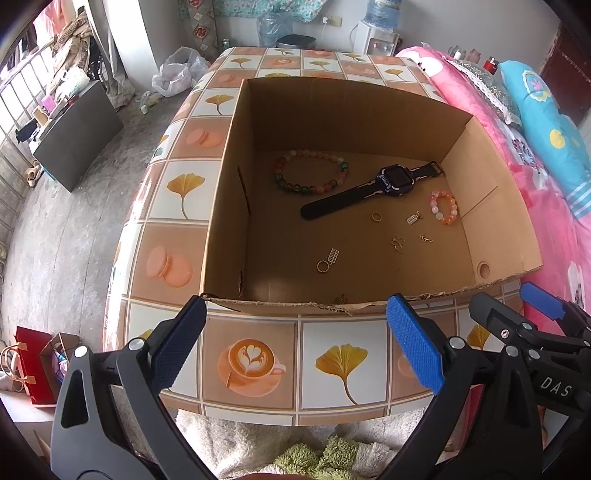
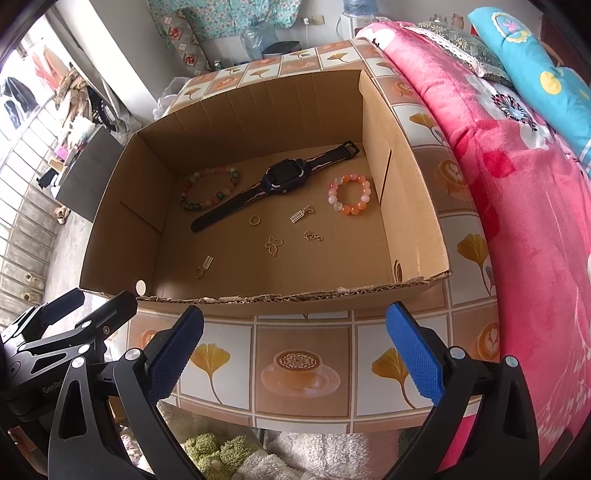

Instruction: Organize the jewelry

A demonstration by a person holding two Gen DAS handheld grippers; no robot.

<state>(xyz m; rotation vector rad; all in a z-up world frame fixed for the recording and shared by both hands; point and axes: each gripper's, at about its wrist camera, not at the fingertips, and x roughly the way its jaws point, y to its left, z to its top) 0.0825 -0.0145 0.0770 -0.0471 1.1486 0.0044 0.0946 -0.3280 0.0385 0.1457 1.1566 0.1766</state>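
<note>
Left wrist view: my left tongs (image 1: 295, 332) spread wide, empty, short of the cardboard box (image 1: 221, 206) on the tile-print desk (image 1: 181, 192). Right tongs (image 2: 295, 332) likewise spread, empty. Box floor holds: smartwatch (image 1: 373, 190), multicolour bead bracelet (image 1: 312, 170), orange-pink bead bracelet (image 2: 349, 195), gold ring (image 2: 254, 220), small gold charms (image 2: 274, 246). Room: pink floral bed (image 2: 517, 221) beside desk, water dispenser (image 1: 376, 33), concrete floor (image 1: 66, 236).
</note>
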